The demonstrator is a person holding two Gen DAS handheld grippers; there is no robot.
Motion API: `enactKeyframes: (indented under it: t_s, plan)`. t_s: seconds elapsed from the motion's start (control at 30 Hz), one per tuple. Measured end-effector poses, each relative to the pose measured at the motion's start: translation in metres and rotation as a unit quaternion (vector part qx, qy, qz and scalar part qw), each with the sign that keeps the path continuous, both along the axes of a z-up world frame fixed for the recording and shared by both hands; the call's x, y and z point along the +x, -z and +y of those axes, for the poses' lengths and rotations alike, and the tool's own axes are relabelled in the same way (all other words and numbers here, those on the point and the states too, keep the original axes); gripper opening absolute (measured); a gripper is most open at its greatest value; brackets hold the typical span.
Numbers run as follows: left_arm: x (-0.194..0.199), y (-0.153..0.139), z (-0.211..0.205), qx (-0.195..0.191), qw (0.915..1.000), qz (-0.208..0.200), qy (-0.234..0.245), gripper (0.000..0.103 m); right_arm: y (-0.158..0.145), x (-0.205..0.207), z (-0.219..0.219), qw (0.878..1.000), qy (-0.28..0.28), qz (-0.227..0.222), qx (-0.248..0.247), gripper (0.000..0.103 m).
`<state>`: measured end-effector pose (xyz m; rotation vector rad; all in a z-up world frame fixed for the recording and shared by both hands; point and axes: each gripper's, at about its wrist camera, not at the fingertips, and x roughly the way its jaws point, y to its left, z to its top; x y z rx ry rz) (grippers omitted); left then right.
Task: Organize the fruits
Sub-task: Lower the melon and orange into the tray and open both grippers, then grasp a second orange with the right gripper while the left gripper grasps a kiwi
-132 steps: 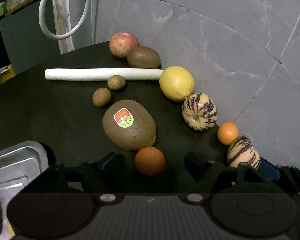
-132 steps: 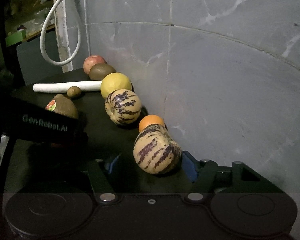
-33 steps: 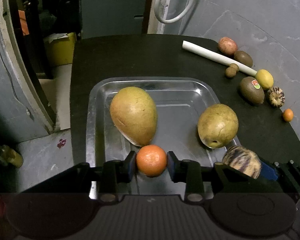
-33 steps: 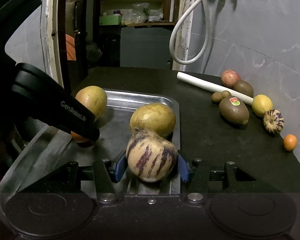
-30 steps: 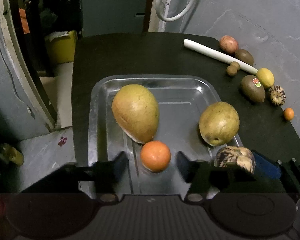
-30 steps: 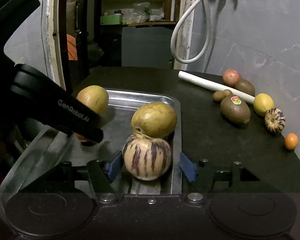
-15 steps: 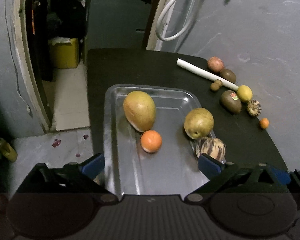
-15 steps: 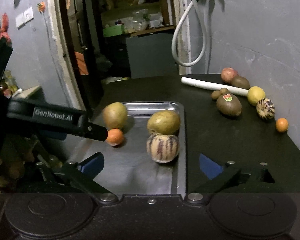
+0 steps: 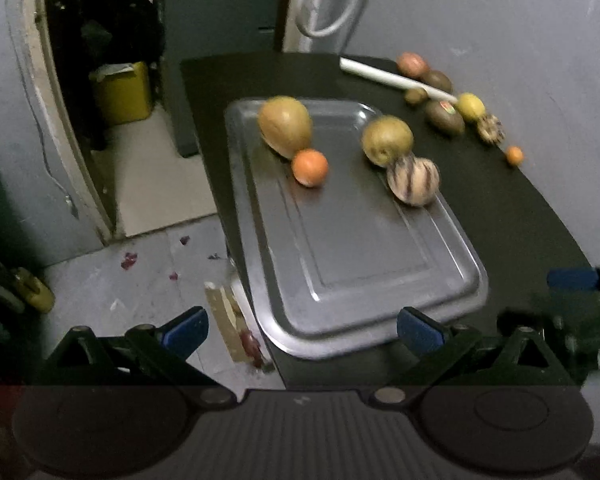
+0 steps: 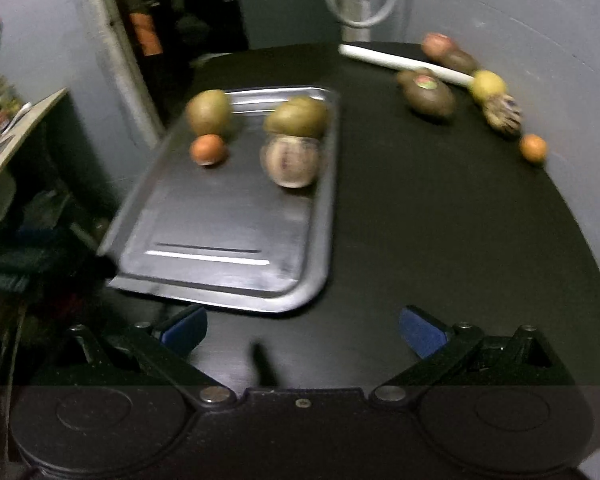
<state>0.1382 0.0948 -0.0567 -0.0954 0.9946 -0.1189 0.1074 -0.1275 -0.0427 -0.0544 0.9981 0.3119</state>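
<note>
You are working over a black round-edged tabletop point(image 9: 500, 216) pushed against a grey wall, with a dim doorway off to your left. Nearest you, the left gripper point(image 9: 302, 326) and the right gripper point(image 10: 302, 330) both stand spread wide with nothing between their blue pads. Just beyond them the shiny rectangular metal tray point(image 9: 380, 280) seems to overhang the table's left edge, so a knock with your left gripper could tip it floorward. At its far end sit a large greenish-brown mango point(image 9: 285, 126) touching a small orange point(image 9: 310, 167), and a round yellow-green pear point(image 9: 387, 140) touching a cream purple-striped melon point(image 9: 413, 179) that lies close to the right rim; a hard drop beside it might roll it out. Farther back along the wall wait a tiny orange point(image 10: 533, 148), a second striped fruit point(image 10: 502, 114), a yellow lemon point(image 10: 488, 84), a stickered brown kiwi point(image 10: 430, 96) and others beside a white tube point(image 10: 400, 62). Reaching there, you risk scattering that tight row.
</note>
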Motion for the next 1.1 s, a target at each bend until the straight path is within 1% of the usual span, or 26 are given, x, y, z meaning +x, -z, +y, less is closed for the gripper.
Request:
enactKeyframes:
  t_s: [0.1, 0.2, 0.37, 0.53, 0.67, 0.77, 0.97, 1.1]
  plan:
    - [-0.003, 0.001, -0.007, 0.008, 0.9999, 0.004, 0.013, 0.102, 0.006, 0.001, -0.013, 0.999, 0.038, 0.01, -0.009, 0.102]
    - [-0.002, -0.001, -0.015, 0.009, 0.9997, 0.007, 0.021, 0.102, 0.01, 0.005, -0.028, 0.996, 0.082, 0.003, -0.03, 0.102]
    - [0.004, -0.002, -0.038, 0.013, 0.9988, 0.011, 0.047, 0.102, 0.008, 0.004, -0.049, 0.989, 0.133, -0.032, -0.053, 0.102]
    - [0.013, -0.003, -0.064, 0.02, 0.9972, 0.01, 0.071, 0.102, 0.004, -0.004, -0.066, 0.981, 0.163, -0.079, -0.068, 0.102]
    - [0.025, -0.005, -0.083, 0.027, 0.9961, 0.014, 0.083, 0.102, 0.005, -0.004, -0.081, 0.974, 0.19, -0.107, -0.063, 0.102]
    - [0.036, -0.008, -0.096, 0.031, 0.9961, 0.017, 0.081, 0.102, 0.007, -0.001, -0.091, 0.97, 0.202, -0.125, -0.058, 0.102]
    - [0.066, -0.018, -0.114, 0.03, 0.9973, 0.023, 0.062, 0.102, 0.006, 0.022, -0.109, 0.965, 0.225, -0.129, -0.029, 0.102]
    - [0.096, -0.018, -0.132, 0.015, 0.9975, 0.032, 0.061, 0.102, 0.012, 0.038, -0.114, 0.965, 0.224, -0.135, -0.027, 0.102]
